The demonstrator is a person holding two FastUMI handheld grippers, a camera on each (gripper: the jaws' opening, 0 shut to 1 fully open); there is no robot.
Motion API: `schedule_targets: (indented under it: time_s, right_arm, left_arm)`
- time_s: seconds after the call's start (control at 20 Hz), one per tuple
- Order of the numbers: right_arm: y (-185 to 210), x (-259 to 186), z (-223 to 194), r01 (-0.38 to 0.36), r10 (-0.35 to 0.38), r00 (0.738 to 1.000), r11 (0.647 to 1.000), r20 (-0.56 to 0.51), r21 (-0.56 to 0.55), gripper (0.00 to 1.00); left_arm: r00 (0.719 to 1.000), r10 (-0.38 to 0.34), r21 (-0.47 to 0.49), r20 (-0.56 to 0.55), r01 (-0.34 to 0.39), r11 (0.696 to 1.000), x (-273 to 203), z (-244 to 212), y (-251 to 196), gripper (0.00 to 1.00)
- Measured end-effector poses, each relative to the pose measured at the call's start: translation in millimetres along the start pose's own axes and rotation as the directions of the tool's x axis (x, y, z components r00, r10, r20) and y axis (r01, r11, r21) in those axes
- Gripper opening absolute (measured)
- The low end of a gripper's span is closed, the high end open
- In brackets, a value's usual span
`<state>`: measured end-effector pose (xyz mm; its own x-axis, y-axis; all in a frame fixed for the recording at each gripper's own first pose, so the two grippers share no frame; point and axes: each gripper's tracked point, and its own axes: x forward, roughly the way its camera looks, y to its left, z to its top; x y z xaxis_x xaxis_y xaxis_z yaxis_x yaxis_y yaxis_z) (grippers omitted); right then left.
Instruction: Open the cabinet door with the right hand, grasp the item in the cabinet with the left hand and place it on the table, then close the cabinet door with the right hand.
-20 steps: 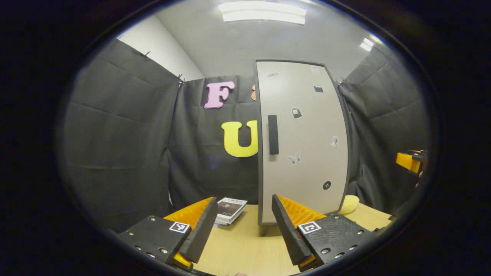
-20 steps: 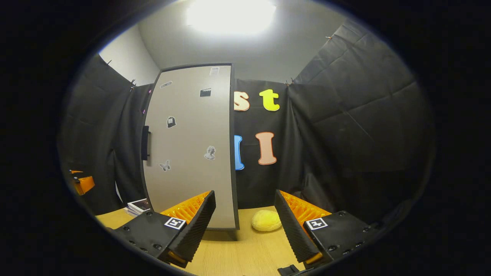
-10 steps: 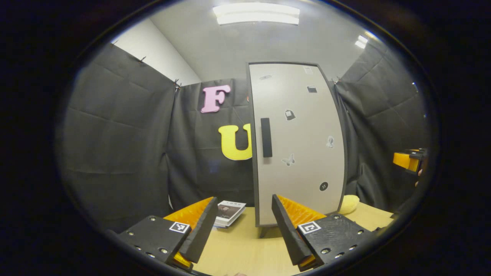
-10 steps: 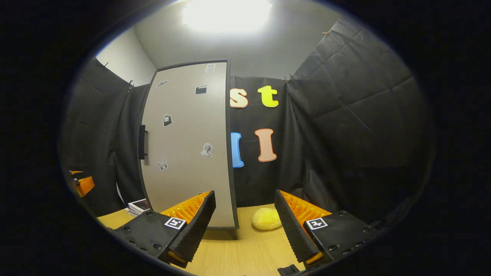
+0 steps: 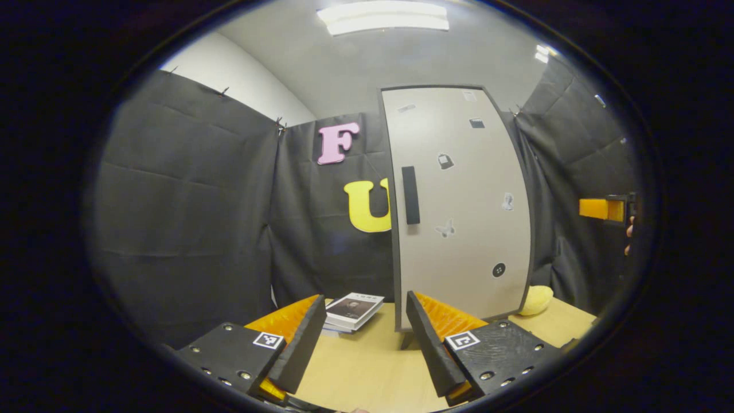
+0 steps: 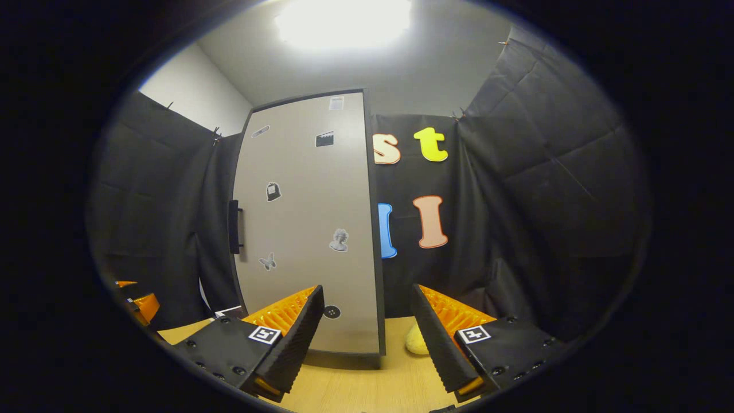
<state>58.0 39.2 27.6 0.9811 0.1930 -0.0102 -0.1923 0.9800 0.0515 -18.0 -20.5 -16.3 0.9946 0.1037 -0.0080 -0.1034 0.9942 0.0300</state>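
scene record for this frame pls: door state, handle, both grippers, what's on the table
cabinet door: tall grey cabinet door, shut, small stickers on it
handle: black vertical bar handle near the door's left edge
left gripper: left gripper open, empty, above the table
right gripper: right gripper open, empty, facing the door, not at the handle
table: light wooden table
on table: stack of books left of the cabinet; yellow plush lump to its right

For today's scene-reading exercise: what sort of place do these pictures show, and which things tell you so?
Probably a staged recording booth, not a home: black cloth walls close it in, a lone cabinet with its door shut stands on a wooden table, and strip lights hang overhead.
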Motion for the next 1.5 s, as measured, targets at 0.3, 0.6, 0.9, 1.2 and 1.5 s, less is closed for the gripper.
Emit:
schedule_targets:
  time_s: [0.3, 0.6, 0.9, 1.2, 1.5]
  right_arm:
    - [61.8, 42.0, 35.4, -0.069, 0.069, 0.998, 0.998, 0.014, 0.003, 0.96]
    - [130.7, 84.9, 59.9, -0.105, 0.106, 0.993, 0.994, 0.044, -0.031, 0.96]
    - [184.5, 125.8, 66.4, -0.122, 0.122, 0.992, 0.992, 0.034, -0.022, 0.96]
    - [224.5, 154.4, 61.7, -0.123, 0.123, 0.992, 0.992, 0.014, -0.008, 0.96]
    - [259.6, 181.6, 46.1, -0.134, 0.134, 0.991, 0.99, -0.028, -0.032, 0.96]
  left_arm:
    - [1.0, 0.023, 0.0, -0.004, -0.023, 1.0, 18.1, -7.1, 41.5, 0.87]
    - [0.999, 0.053, 0.007, -0.006, -0.053, 0.999, 45.2, -14.0, 99.0, 0.84]
    - [0.996, 0.089, 0.037, -0.01, -0.088, 0.995, 65.2, -25.4, 155.6, 0.87]
    - [0.994, 0.111, 0.071, -0.009, -0.11, 0.991, 78.2, -35.6, 199.2, 0.87]
    - [0.993, 0.117, 0.063, -0.028, -0.116, 0.991, 95.0, -52.6, 224.2, 0.87]
